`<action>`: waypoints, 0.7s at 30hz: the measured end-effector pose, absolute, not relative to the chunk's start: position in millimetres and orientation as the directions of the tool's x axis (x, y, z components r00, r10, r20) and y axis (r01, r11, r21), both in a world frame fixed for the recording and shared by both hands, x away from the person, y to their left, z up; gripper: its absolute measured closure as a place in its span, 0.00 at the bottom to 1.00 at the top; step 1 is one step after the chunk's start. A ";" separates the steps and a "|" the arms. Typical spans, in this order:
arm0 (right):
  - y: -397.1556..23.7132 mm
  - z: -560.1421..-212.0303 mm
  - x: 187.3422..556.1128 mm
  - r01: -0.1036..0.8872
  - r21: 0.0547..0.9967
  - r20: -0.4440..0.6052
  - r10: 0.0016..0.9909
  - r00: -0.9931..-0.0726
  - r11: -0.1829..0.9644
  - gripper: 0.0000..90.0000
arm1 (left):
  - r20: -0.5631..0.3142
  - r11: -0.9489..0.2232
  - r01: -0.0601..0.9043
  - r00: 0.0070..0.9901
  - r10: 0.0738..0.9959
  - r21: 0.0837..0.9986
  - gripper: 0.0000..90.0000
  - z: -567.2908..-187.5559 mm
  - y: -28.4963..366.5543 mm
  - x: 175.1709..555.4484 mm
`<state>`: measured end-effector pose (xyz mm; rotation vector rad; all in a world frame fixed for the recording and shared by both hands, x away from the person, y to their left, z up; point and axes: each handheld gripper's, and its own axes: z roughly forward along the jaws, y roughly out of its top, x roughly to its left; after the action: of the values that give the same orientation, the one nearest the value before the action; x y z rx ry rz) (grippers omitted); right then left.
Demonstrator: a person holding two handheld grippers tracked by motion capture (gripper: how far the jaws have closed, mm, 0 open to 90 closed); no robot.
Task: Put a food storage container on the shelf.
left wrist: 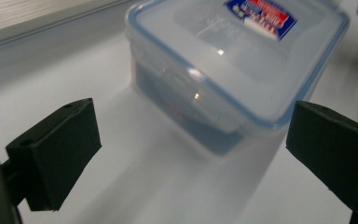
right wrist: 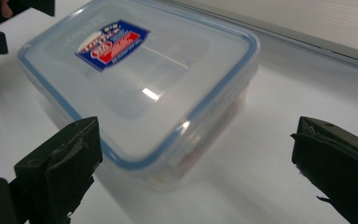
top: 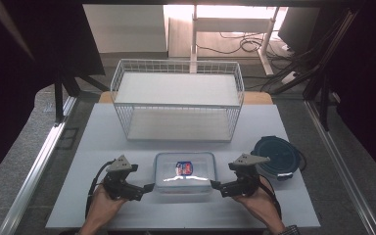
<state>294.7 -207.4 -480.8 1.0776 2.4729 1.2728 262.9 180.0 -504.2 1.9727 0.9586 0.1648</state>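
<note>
High view, left to right. Left gripper (top: 149, 187) sits at about 9 o'clock of the box (top: 185, 172), held in a hand (top: 102, 208) that comes up from the bottom edge; its tip lies just beside the box's left end, contact not clear. Left gripper view: jaws spread wide, nothing between them but bare table; the box lies ahead at about 1 o'clock, its near corner just past the right jaw.

Box is a clear plastic rectangle with a blue-rimmed lid, closed, and a red-and-blue label (top: 185, 168) on top. It rests flat on the white table (top: 127, 142), near the front edge, about midway between the two grippers.

At 12 o'clock from the box stands a white wire rack (top: 177, 100) with two shelves, well apart from it.

Right gripper (top: 214, 185) sits at about 3 o'clock of the box, held in a hand (top: 257, 203), tip just beside the box's right end. Right gripper view: jaws wide, not pressing on anything; the box lies ahead at about 11 o'clock, one corner reaching over toward the left jaw.

Farther right, at roughly 2 o'clock of the box, a round dark blue container (top: 275, 155) rests on the table behind the right gripper.
</note>
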 end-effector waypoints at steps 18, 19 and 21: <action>-182.6 -490.7 340.9 0.645 0.634 0.344 0.593 -0.728 0.425 0.02 | -0.401 -0.322 0.647 0.714 0.574 0.691 0.00 -512.9 153.3 316.5; -182.4 -492.0 342.3 0.657 0.623 0.366 0.585 -0.724 0.423 0.02 | -0.422 -0.327 0.656 0.716 0.557 0.681 0.00 -514.4 153.0 317.3; -182.8 -494.0 344.1 0.669 0.615 0.394 0.572 -0.719 0.417 0.05 | -0.436 -0.334 0.661 0.718 0.542 0.672 0.00 -516.1 152.2 317.6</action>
<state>344.1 -182.8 -494.0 1.2090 2.7458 1.2869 317.6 152.2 -516.1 2.0189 0.9162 -0.1655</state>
